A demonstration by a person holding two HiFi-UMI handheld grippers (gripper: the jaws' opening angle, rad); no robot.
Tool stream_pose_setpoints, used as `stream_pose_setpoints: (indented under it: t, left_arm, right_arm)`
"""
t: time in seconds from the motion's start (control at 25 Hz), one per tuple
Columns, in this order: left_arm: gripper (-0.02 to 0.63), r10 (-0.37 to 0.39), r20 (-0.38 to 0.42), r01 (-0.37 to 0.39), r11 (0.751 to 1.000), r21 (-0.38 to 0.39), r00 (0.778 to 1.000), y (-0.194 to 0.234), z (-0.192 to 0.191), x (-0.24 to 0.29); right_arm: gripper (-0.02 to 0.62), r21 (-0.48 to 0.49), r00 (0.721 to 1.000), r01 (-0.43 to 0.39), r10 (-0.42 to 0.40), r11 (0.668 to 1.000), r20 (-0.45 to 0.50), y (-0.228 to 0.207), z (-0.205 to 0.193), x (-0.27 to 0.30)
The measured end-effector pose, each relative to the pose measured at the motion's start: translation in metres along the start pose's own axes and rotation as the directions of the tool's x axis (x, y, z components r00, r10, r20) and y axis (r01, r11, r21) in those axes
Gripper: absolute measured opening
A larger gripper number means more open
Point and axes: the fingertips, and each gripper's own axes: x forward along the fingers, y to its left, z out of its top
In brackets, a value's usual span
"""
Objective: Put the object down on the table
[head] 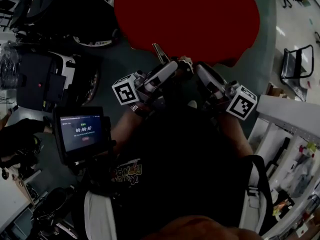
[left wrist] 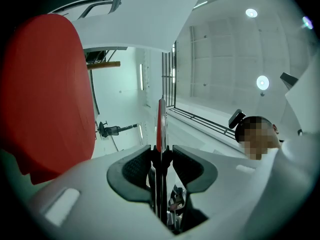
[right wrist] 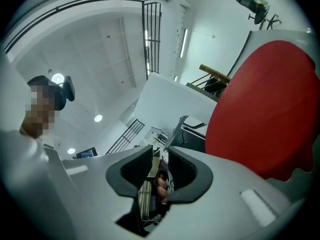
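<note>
- The left gripper (head: 175, 64) and the right gripper (head: 197, 69) are held close together at the centre of the head view. Their tips nearly meet in front of the person's dark shirt.
- A thin metal strip (head: 160, 52) sticks up and to the left from the gripper tips. It is held in the air, just below the edge of a large red rounded shape (head: 190, 14) that fills the upper middle of the frame.
- In the left gripper view the fingers are pressed onto the strip (left wrist: 160, 121). It stands upright, edge-on, at mid-frame, with a red glint along it.
- In the right gripper view the fingers are almost together. A thin metal strip (right wrist: 176, 127) rises from between them, tilted toward the upper right.
- The red shape takes up the left side of the left gripper view and the right side of the right gripper view.
- At the lower left of the head view, a small screen (head: 82, 131) shows a timer.
</note>
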Motion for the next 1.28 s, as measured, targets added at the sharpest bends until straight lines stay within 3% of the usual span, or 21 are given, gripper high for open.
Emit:
stream_pose_setpoints:
  t: [0.28,0.6,0.68,0.88,1.12,1.28]
  left_arm:
    - [0.150,0.019,-0.025,-0.020,0.999,-0.029,1.000,0.001,-0.013,-0.009]
    - [0.150,0.006,-0.073,-0.012,0.996,-0.091,0.997,0.002,-0.032,-0.011]
    - [0.149,-0.010,-0.086,0.001,0.994,-0.108,0.996,0.002,-0.035,-0.012]
    - [0.153,-0.011,-0.095,0.002,0.995,-0.099,0.995,0.004,-0.037,-0.014]
    - [0.146,-0.028,-0.062,0.024,0.998,-0.055,0.998,0.002,-0.029,-0.019]
    - [0.109,-0.041,0.040,0.045,0.996,-0.083,0.998,0.006,-0.007,-0.031]
  right_arm:
    - [0.090,0.049,0.996,-0.009,0.014,0.999,-0.089,0.003,-0.034,0.008]
    - [0.071,0.158,0.995,-0.002,0.018,0.987,-0.099,0.000,-0.047,-0.001]
    - [0.021,0.176,0.995,0.005,0.012,0.984,-0.096,-0.002,-0.050,-0.004]
    - [0.006,0.187,0.996,0.000,0.017,0.982,-0.089,-0.002,-0.050,-0.007]
    - [0.006,0.143,0.993,-0.025,0.042,0.989,-0.112,0.000,-0.049,-0.003]
    - [0.006,0.127,0.994,-0.037,0.049,0.991,-0.099,-0.002,-0.047,-0.005]
